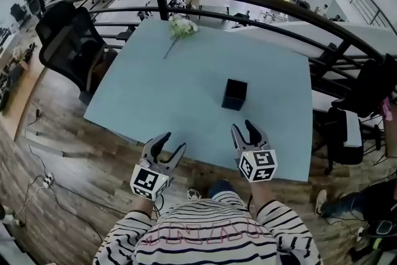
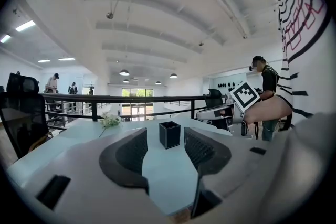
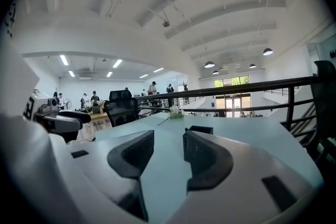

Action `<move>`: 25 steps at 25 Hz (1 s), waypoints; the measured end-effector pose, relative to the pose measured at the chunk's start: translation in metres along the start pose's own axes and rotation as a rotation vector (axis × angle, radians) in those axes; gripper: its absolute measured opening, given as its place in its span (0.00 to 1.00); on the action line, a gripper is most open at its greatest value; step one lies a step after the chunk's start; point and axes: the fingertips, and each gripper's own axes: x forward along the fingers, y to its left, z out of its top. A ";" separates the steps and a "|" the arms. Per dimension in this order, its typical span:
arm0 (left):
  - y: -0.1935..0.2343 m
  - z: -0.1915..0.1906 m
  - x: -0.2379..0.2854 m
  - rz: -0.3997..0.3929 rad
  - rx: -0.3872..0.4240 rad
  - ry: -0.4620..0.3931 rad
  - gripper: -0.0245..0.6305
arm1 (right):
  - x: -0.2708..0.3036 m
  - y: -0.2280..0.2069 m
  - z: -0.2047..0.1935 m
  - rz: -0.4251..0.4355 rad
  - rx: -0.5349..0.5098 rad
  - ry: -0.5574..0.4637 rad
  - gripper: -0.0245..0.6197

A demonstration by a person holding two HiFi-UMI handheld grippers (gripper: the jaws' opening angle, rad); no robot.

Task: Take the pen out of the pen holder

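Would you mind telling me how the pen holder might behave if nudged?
The pen holder looks like a stiff, square-walled box, so it should keep its shape. On the smooth table it would probably slide, not roll. Open-topped and hollow, it is likely light, so a high push might tip it.

Black square pen holder [image 1: 234, 94] stands upright, open top up, just ahead of the right gripper [image 1: 243, 127], farther from the left gripper [image 1: 173, 142]

Pen holder [image 3: 199, 129] partly behind right claw [image 3: 168, 138]
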 end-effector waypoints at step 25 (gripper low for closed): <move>0.057 -0.005 0.149 -0.061 -0.045 0.054 0.34 | 0.144 -0.055 -0.012 0.082 -0.185 0.174 0.31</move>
